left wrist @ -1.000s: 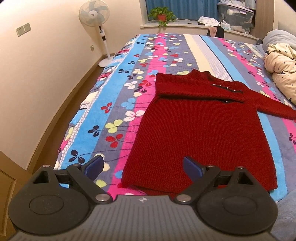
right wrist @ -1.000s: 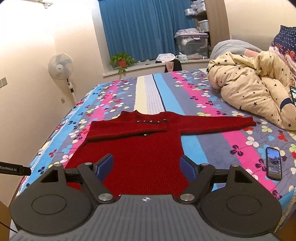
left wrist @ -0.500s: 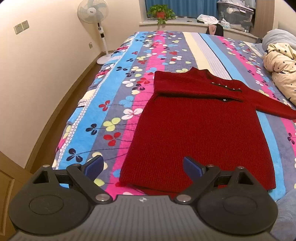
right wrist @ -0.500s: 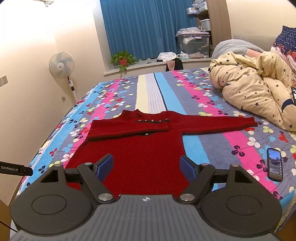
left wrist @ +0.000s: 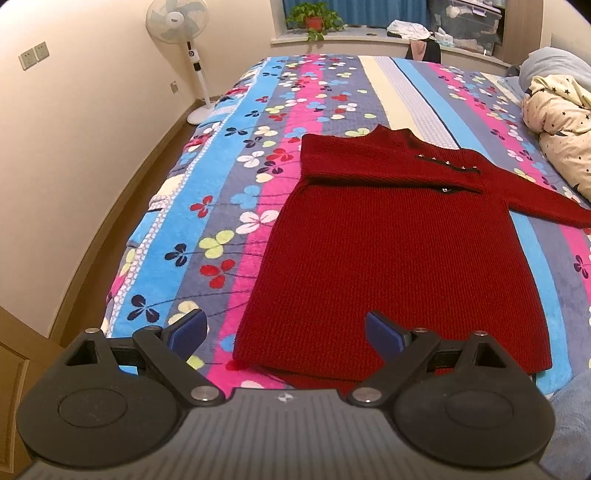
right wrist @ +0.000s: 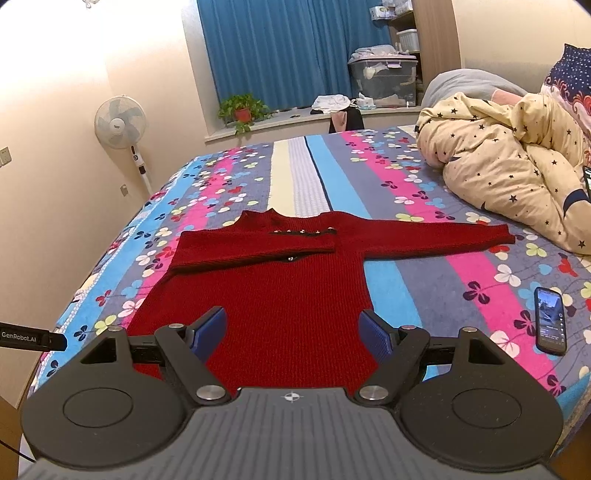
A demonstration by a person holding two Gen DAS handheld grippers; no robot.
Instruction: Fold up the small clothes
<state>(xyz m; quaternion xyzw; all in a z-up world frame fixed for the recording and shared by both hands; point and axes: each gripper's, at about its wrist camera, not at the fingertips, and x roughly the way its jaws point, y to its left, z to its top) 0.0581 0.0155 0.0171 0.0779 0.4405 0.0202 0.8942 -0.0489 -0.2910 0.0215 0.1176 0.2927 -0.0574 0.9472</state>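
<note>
A dark red knitted sweater [left wrist: 399, 251] lies flat on the striped flowered bedspread [left wrist: 229, 206]. Its left sleeve is folded across the chest; its right sleeve [right wrist: 436, 240] stretches out toward the right. It also shows in the right wrist view [right wrist: 288, 302]. My left gripper [left wrist: 286, 332] is open and empty, above the sweater's lower left hem. My right gripper [right wrist: 293, 334] is open and empty, above the middle of the lower hem.
A smartphone [right wrist: 550, 319] lies on the bed to the right. A star-print duvet [right wrist: 517, 166] is heaped at the far right. A standing fan [left wrist: 177, 22] is by the left wall. The bed's left edge [left wrist: 147, 236] drops to the floor.
Both grippers have drifted slightly back and up from the sweater. Both stay open and empty. The sweater has not moved.
</note>
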